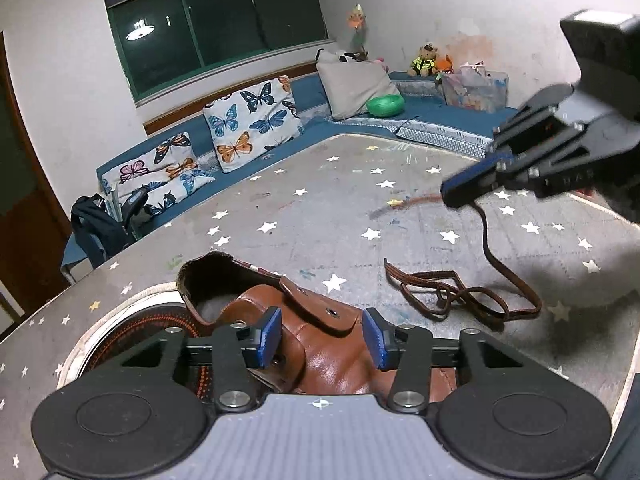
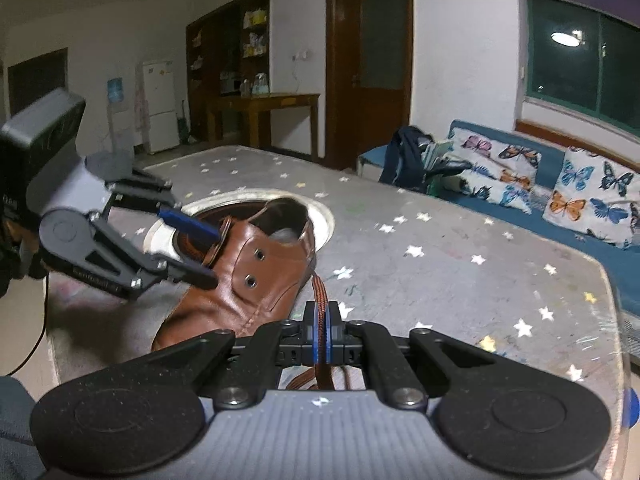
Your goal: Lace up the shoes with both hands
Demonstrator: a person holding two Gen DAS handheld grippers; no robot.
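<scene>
- The left gripper [image 1: 322, 338] is down at the brown leather shoe [image 1: 316, 344], its blue-padded fingers [image 1: 269, 336] set on either side of the upper near the eyelet flap. In the right wrist view the pads look pressed against the leather, gripping the shoe.
- The shoe stands upright on the star-patterned worktop [image 1: 304, 216], its open collar turned away from the left camera. Its heel end sits over a round white-rimmed recess [image 2: 326, 216] in the worktop.
- The right gripper [image 2: 322, 334] has its fingers closed flat on the brown shoelace [image 2: 320, 300], which runs up between the blue pads.
- From that pinch the lace drops in a loose curve and ends in a tangle of loops [image 1: 452, 292] lying on the worktop just beside the shoe. In the right wrist view one strand leads from the fingers toward the side of the shoe.
- The eyelets [image 2: 251, 280] that show on the shoe's side carry no lace.
- Beyond the worktop a blue bench seat [image 1: 344, 124] runs along the walls, carrying butterfly-print cushions [image 1: 252, 120], a plain cushion, a green bowl [image 1: 385, 105] and soft toys in the corner.
- A dark window [image 1: 216, 28] sits above the bench.
</scene>
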